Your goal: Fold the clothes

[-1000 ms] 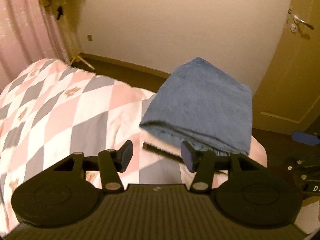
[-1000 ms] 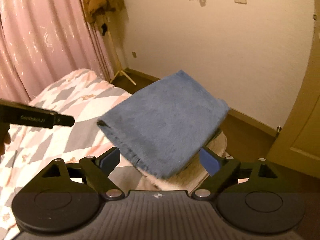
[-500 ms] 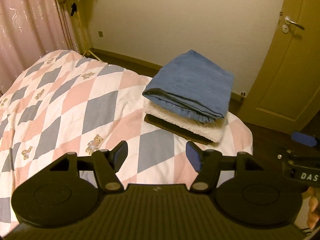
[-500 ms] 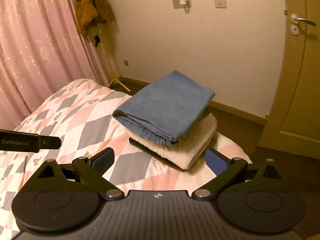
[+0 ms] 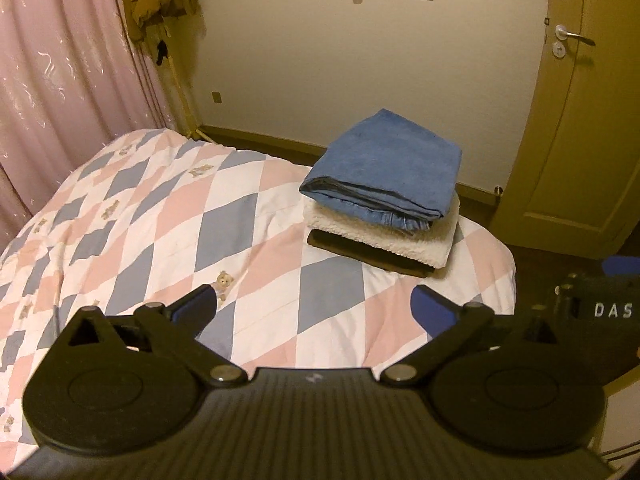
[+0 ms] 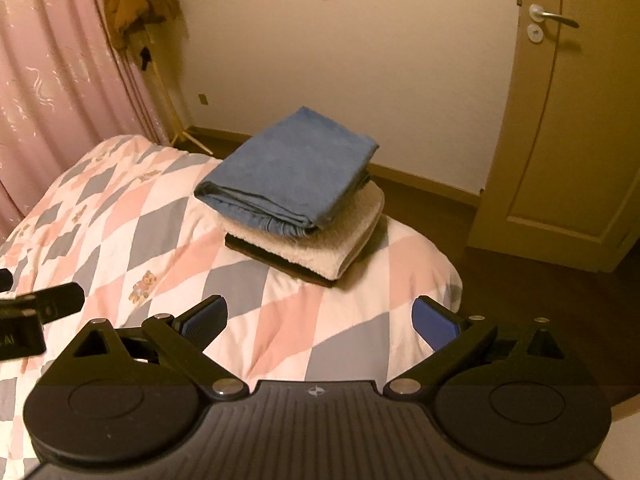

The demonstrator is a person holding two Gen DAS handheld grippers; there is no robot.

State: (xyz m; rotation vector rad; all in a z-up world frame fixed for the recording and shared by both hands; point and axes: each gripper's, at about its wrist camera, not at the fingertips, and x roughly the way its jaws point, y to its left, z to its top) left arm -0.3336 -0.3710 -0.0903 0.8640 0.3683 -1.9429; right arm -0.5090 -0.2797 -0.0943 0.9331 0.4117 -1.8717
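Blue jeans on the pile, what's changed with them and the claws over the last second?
Both claws, left claw and right claw, drew back from the folded blue jeans and opened wider; neither holds anything. The jeans now rest on the cream fleece, above the dark garment. The stack sits in the same corner of the checked quilt.

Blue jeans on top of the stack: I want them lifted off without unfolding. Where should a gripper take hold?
Grip the blue jeans at the rounded fold edge facing the grippers, coming in low from the near side; the layers join there, so they should probably stay together above the cream garment.
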